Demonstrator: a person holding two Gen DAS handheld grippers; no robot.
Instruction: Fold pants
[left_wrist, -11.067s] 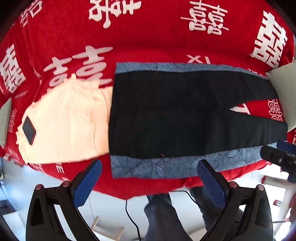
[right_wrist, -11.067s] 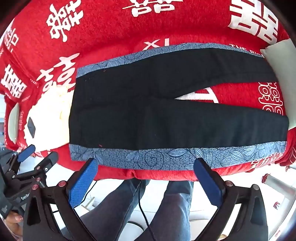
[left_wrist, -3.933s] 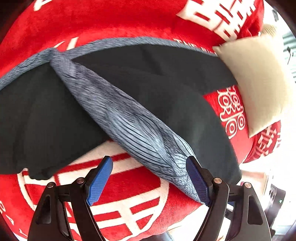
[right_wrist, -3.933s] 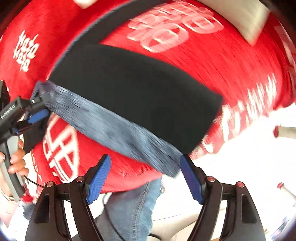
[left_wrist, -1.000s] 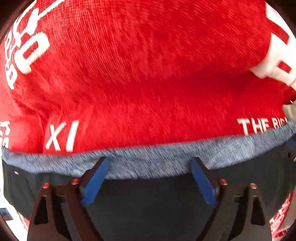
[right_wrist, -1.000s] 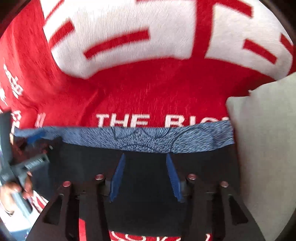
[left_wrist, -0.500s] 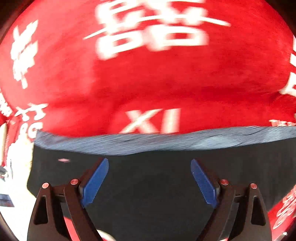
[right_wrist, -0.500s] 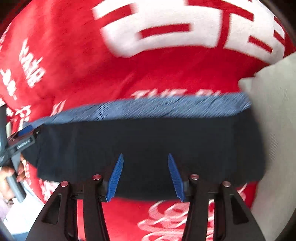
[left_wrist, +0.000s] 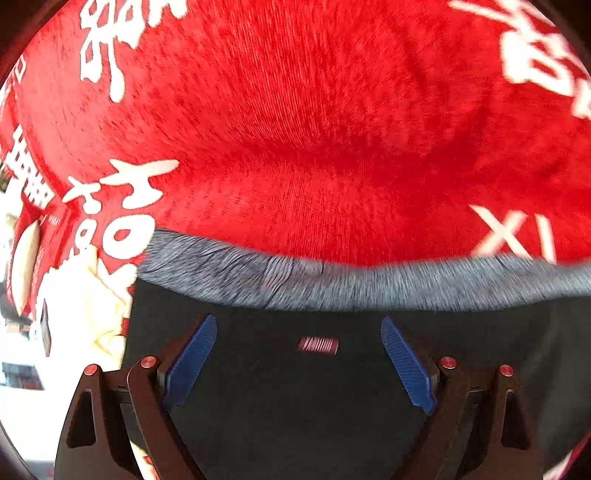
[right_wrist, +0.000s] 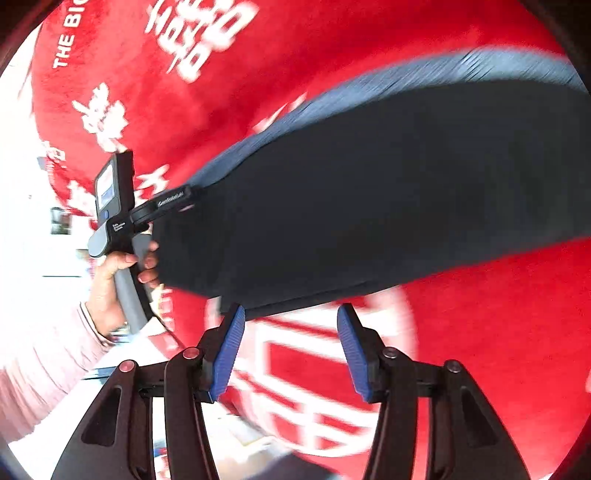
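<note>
The black pants (left_wrist: 295, 406) with a grey-blue side stripe (left_wrist: 332, 284) lie folded lengthwise on the red blanket (left_wrist: 295, 129). My left gripper (left_wrist: 298, 322) hovers over their left end, open, with a small red label (left_wrist: 318, 346) on the cloth between its fingers. In the right wrist view the pants (right_wrist: 369, 184) stretch up to the right. My right gripper (right_wrist: 291, 310) stands open just off their near edge, over the blanket, with nothing between its pads. A hand (right_wrist: 114, 269) holds the left gripper's body (right_wrist: 110, 206) at the pants' left end.
A cream garment (left_wrist: 85, 306) with a dark phone (left_wrist: 45, 328) on it lies left of the pants. The blanket (right_wrist: 480, 332) carries white characters and drops away at the near left, where a pink sleeve (right_wrist: 37, 369) shows.
My left gripper has slid left along the pants to their end by the cream garment. My right gripper has drawn back off the pants to their near edge and swung left; the pillow has left its view.
</note>
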